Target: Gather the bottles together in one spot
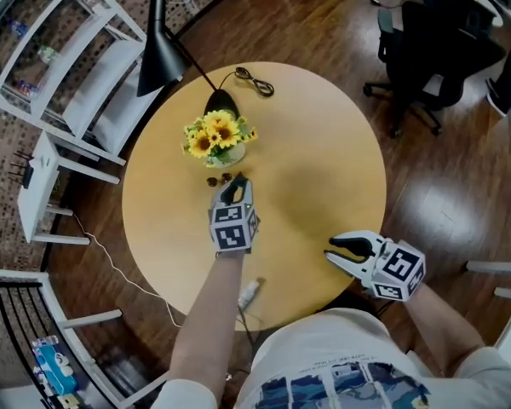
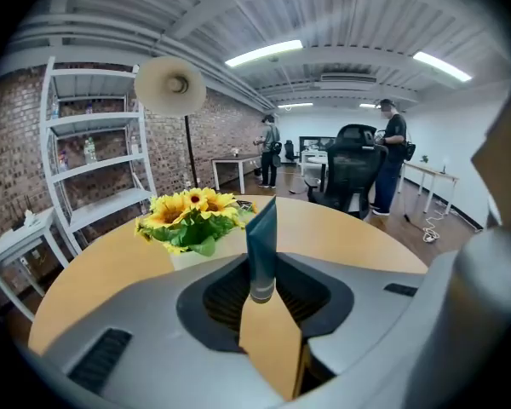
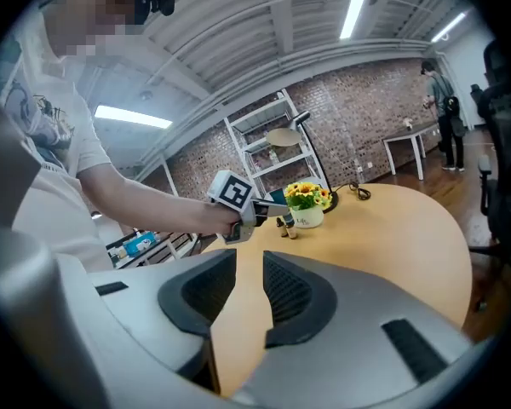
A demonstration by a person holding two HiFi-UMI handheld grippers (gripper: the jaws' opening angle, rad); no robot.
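You are holding the teal tube (image 2: 261, 245) clamped in the left gripper (image 1: 232, 187), near the small brown bottles (image 1: 218, 180) by the flower pot (image 1: 226, 153). Stand it gently just beside them without toppling them. Your right gripper (image 1: 344, 252) is waiting empty, jaws slightly parted.

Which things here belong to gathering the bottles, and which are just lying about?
In the job:
teal tube, gripped in the left gripper's jaws
two small brown bottles beside the sunflowers
right gripper, jaws apart and empty

Lying about:
sunflowers
black lamp
cable
office chair
white shelves
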